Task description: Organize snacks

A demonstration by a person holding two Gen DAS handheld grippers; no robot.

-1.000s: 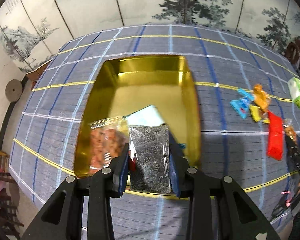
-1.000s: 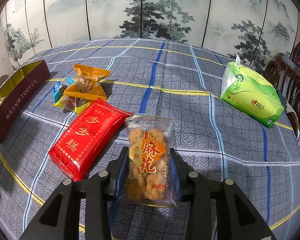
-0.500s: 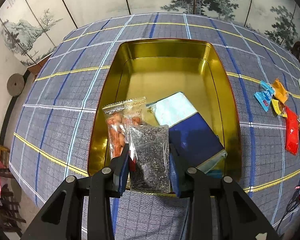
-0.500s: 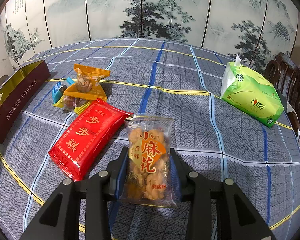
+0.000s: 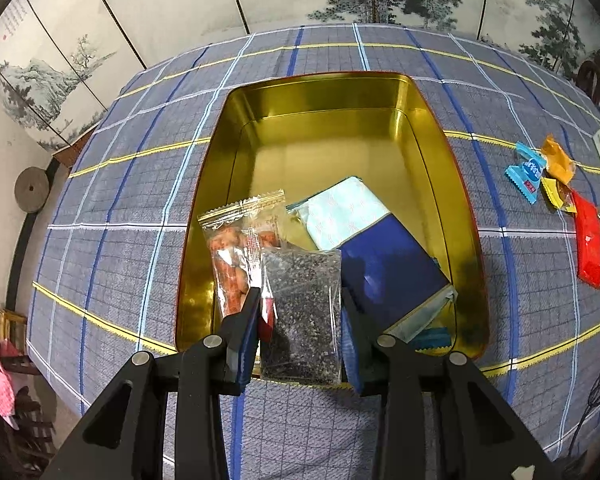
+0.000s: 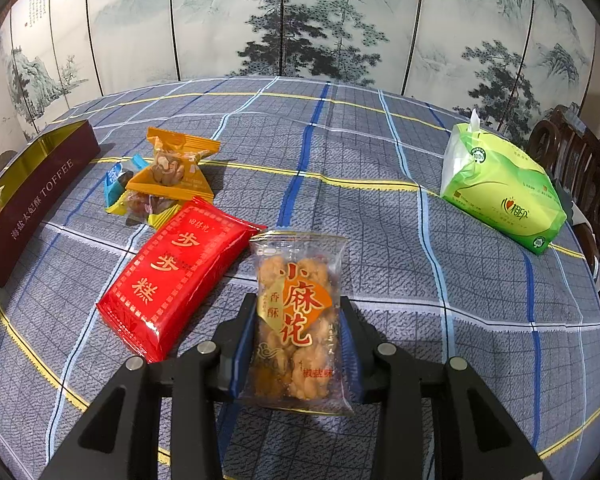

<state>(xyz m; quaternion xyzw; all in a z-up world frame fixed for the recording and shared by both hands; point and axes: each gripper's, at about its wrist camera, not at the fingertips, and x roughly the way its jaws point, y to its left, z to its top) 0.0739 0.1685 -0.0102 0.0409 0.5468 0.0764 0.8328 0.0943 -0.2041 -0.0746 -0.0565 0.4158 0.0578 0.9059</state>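
Tin, gold-lined with "TOFFEE" on its maroon outer wall, sits at the left of the plaid tablecloth, directly below and ahead of your left gripper. That gripper's jaws have just been opening, and the clear packet of black sesame stands between them, long axis running away from you along the fingers, its far end over the tin's near rim. Whether the pads still press on it you cannot confirm here; glare and the packet's own width hide the contact. Inside the tin, just left of the packet, lies a clear pack of orange-brown pieces; to the right, a blue-and-pale-green pack lies slantwise.

Across the cloth to the right, well apart from the tin: a small heap of blue, orange and yellow sweets, then a red cake pack.

Your right gripper is clenched on a fried-twist pack, upright between the fingers and clear of the cloth. A green tissue pack lies far right.

Judgement: the release turns on the sesame packet dropping forward into the tin's near-centre gap.
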